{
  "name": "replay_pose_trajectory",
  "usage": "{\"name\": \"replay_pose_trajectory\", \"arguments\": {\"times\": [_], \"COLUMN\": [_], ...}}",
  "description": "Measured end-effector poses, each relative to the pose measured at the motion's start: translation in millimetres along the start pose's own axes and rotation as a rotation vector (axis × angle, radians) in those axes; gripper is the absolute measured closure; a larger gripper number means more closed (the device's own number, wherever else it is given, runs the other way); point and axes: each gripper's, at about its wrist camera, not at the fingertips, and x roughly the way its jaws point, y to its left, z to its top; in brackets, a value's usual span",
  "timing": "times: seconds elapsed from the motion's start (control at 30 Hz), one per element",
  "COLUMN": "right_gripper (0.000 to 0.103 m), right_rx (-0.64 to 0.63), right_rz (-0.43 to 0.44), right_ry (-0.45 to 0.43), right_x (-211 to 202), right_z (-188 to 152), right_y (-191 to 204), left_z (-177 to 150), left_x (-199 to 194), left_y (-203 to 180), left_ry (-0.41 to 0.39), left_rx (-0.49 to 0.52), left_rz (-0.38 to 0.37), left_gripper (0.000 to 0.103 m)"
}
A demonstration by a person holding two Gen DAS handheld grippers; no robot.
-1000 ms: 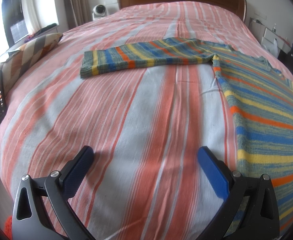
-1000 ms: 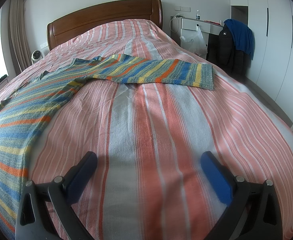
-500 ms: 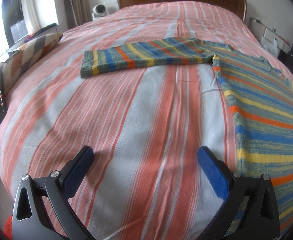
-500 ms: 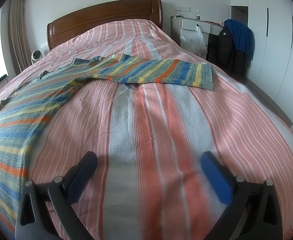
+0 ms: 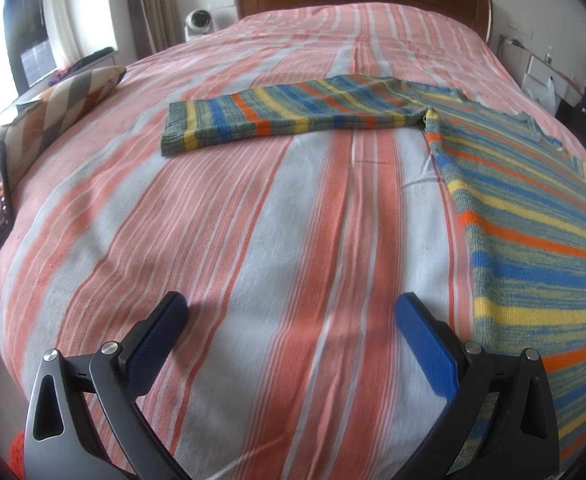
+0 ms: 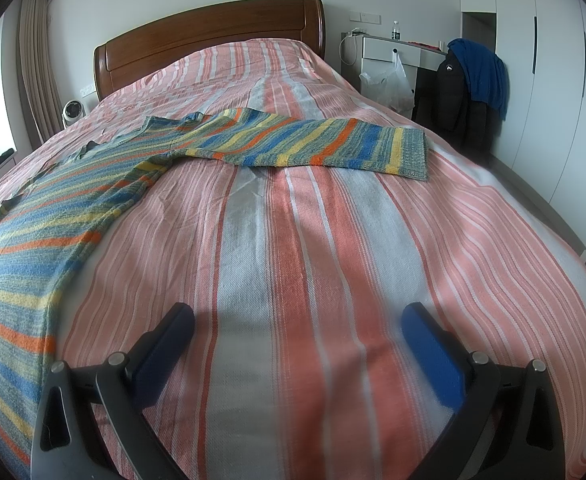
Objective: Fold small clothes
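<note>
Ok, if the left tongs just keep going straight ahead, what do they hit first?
Probably the bare striped bedspread first, since the open left tongs angle down at it. Further along lies the sweater's outstretched sleeve, though depth is hard to judge.

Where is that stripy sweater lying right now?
The striped sweater lies flat on the striped bedspread, right of the left gripper's view and left of the right's, sleeves stretched sideways toward the headboard.

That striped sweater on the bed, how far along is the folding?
Barely begun. Done: the striped sweater lies flat on the bed, both sleeves spread out sideways. In hand: nothing; the left gripper and right gripper hover open above bare sheet. Left: every fold.
</note>
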Motion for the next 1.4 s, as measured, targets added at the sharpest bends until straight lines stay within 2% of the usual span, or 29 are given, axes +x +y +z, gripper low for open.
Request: {"name": "replay_pose_trajectory", "arguments": {"times": [0.47, 0.53, 0.6, 0.63, 0.67, 0.8, 0.87, 0.93, 1.0, 1.07, 1.13, 1.3, 1.33, 1.37, 1.4], "right_gripper": [0.001, 0.001, 0.001, 0.002, 0.002, 0.002, 0.006, 0.010, 0.017, 0.039, 0.049, 0.059, 0.068, 0.083, 0.093], "right_rx": [-0.001, -0.013, -0.021, 0.004, 0.061, 0.242, 0.388, 0.530, 0.665, 0.729, 0.767, 0.767, 0.759, 0.749, 0.741], "right_rz": [0.000, -0.010, 0.002, 0.042, 0.117, 0.263, 0.320, 0.320, 0.344, 0.349, 0.358, 0.409, 0.407, 0.395, 0.386], "right_ry": [-0.001, 0.021, 0.078, 0.096, 0.100, 0.071, 0.072, 0.079, 0.105, 0.160, 0.198, 0.251, 0.256, 0.274, 0.289], "right_x": [-1, -1, -4, -7, -13, -18, -4, 12, 39, 65, 87, 122, 127, 136, 137], "right_z": [0, 3, 14, 20, 30, 70, 88, 97, 104, 107, 108, 120, 122, 125, 121], "right_y": [0, 2, 2, -2, -12, -58, -92, -123, -155, -176, -189, -201, -200, -202, -196], "left_z": [0, 1, 1, 1, 1, 2, 1, 1, 1, 0, -1, -2, -2, -2, -2], "left_x": [0, -2, -6, -7, -7, -5, -5, -5, -5, -5, -4, -3, -2, -2, -2], "left_y": [1, 2, 6, 8, 9, 7, 6, 7, 6, 5, 3, 2, 2, 2, 2], "left_ry": [0.000, 0.000, -0.008, -0.011, -0.013, -0.018, -0.021, -0.022, -0.022, -0.024, -0.026, -0.032, -0.034, -0.035, -0.036], "left_rx": [0.000, -0.005, -0.015, -0.024, -0.030, -0.030, -0.025, -0.025, -0.024, -0.019, -0.012, -0.006, -0.004, -0.003, -0.002], "left_rz": [-0.007, -0.017, -0.034, -0.043, -0.047, -0.037, -0.029, -0.028, -0.027, -0.020, -0.011, 0.005, 0.008, 0.010, 0.011], "left_gripper": [0.000, 0.000, 0.000, 0.000, 0.000, 0.000, 0.000, 0.000, 0.000, 0.000, 0.000, 0.000, 0.000, 0.000, 0.000]}}
